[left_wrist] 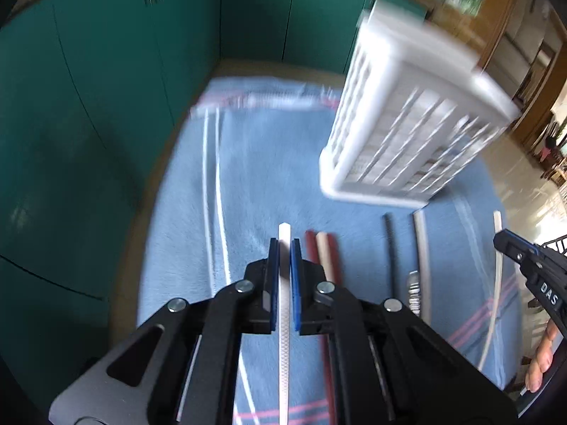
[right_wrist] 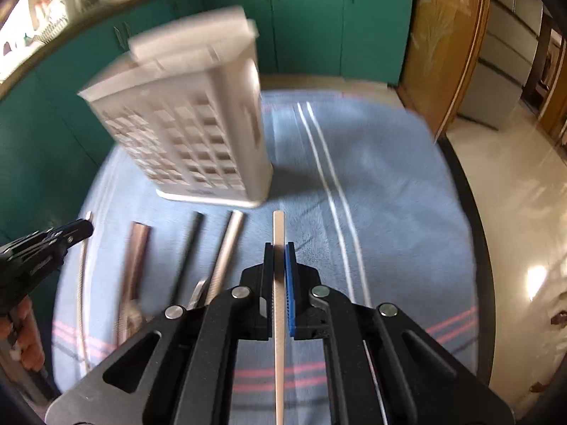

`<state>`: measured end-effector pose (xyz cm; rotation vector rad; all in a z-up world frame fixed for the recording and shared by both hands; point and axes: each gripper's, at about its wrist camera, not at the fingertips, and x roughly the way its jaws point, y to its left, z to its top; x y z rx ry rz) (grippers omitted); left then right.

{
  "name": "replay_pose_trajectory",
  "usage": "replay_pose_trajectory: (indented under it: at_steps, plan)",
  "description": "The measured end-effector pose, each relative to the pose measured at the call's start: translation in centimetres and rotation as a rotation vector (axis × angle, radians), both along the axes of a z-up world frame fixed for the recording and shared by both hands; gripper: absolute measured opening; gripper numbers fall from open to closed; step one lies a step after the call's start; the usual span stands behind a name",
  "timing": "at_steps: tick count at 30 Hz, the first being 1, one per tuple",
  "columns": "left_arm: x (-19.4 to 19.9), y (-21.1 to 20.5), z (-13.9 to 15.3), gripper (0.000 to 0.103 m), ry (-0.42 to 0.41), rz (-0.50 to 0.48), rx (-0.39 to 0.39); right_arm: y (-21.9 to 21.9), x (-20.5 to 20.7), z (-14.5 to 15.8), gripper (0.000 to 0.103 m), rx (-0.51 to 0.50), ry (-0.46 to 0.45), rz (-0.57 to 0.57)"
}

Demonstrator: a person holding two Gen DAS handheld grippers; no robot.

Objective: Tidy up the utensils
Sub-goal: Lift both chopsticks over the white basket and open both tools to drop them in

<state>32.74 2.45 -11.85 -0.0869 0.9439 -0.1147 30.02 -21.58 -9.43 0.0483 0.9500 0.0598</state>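
My left gripper [left_wrist: 284,248] is shut on a white textured utensil handle [left_wrist: 284,318] that runs back between its blue pads. My right gripper [right_wrist: 279,251] is shut on a cream utensil handle [right_wrist: 279,301]. A white slatted utensil basket [left_wrist: 407,117] stands on the blue towel ahead; it also shows in the right wrist view [right_wrist: 191,120]. Between the grippers lie a red-and-cream handle pair [left_wrist: 324,258], a black handle [left_wrist: 391,248] and a grey handle [left_wrist: 421,248]. The right gripper's tip shows in the left view [left_wrist: 521,251]. The left gripper's tip shows in the right view [right_wrist: 63,233].
A blue towel [left_wrist: 269,184] with white and pink stripes covers the table. Teal cabinet doors [left_wrist: 106,71] close off the back and left. A wooden door frame [right_wrist: 450,53] and a shiny floor [right_wrist: 524,212] are on the right. Both views are motion-blurred.
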Motion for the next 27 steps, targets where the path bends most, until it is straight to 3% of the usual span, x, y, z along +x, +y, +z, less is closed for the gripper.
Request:
replay_pose_trajectory:
  at_steps: [6,12,17,19,22,24,27]
  plan:
    - [-4.4,0.8,7.6,0.006,-0.215,-0.005,-0.021,-0.9,-5.5,7.1,0.007,0.035,-0.171,0.022]
    - [-7.0,1.3,14.1,0.006,-0.383,-0.019,-0.089,-1.4,-7.7,13.2,0.007,0.135,-0.315,0.048]
    - [-7.0,1.0,20.5,0.006,-0.516,-0.003,-0.137,-1.4,-6.5,19.2,0.007,0.194,-0.450,0.075]
    - [-6.2,0.9,23.6,0.006,-0.591,0.035,-0.159,-1.5,-5.6,22.3,0.007,0.205,-0.546,0.051]
    - [-4.8,0.8,26.1,0.006,-0.672,0.078,-0.199,-1.1,-2.7,24.9,0.007,0.186,-0.609,-0.015]
    - [-3.5,0.5,26.9,0.006,-0.717,0.112,-0.227,-0.8,-0.4,25.3,0.007,0.170,-0.637,-0.048]
    - [-0.8,-0.8,25.9,0.006,-0.702,0.151,-0.187,-0.6,2.9,23.5,0.007,0.168,-0.621,-0.096]
